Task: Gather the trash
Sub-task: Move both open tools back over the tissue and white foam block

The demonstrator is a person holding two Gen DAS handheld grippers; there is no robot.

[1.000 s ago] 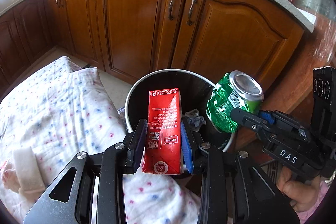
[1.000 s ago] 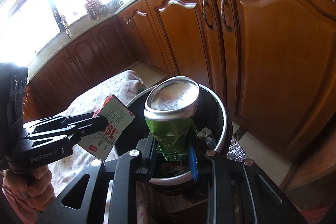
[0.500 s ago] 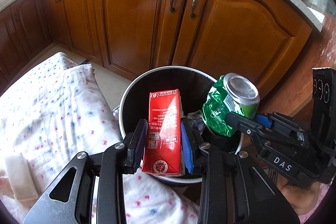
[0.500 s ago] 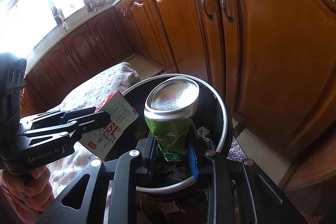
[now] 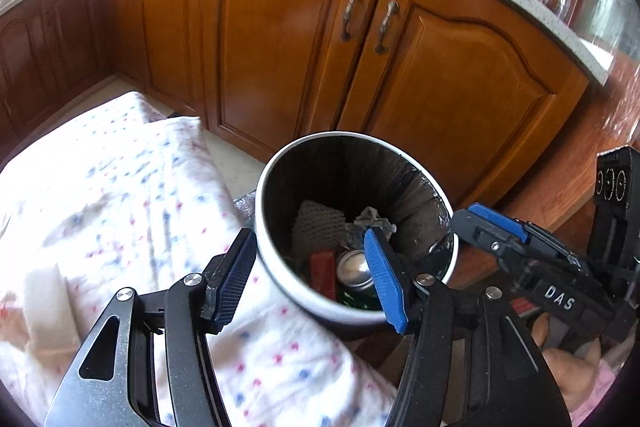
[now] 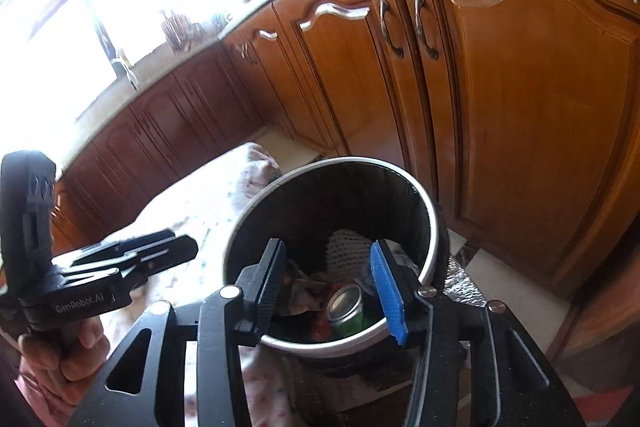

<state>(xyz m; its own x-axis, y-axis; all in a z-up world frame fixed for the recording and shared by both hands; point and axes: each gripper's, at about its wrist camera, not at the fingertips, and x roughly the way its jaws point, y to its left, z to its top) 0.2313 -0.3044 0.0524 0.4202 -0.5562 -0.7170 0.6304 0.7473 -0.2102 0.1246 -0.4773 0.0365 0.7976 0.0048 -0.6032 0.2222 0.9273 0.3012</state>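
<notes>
1. Both sets of jaws stand spread wide and hold nothing: the left gripper (image 5: 310,277) shows its two blue pads well apart, and the right gripper (image 6: 330,287) likewise.
2. Neither gripper appears to touch the trash bin (image 5: 266,223); each hangs just above its near rim, which shows between the fingers.
3. Down inside the bin lie the green can (image 6: 345,311) and, just beside it, the red carton (image 5: 322,273), on top of crumpled paper and a netted wad.
4. Judging from this, both pieces of trash are already in the bin, and the wide jaws fit a release made right over the opening so that nothing lands outside.
5. Keeping the grippers side by side over the mouth lets each piece fall straight down past the rim.
6. On the left, a spotted cloth (image 5: 120,187) spreads up against the bin; a pale folded item lies on it, perhaps more to collect, though blur leaves that unsure.
</notes>
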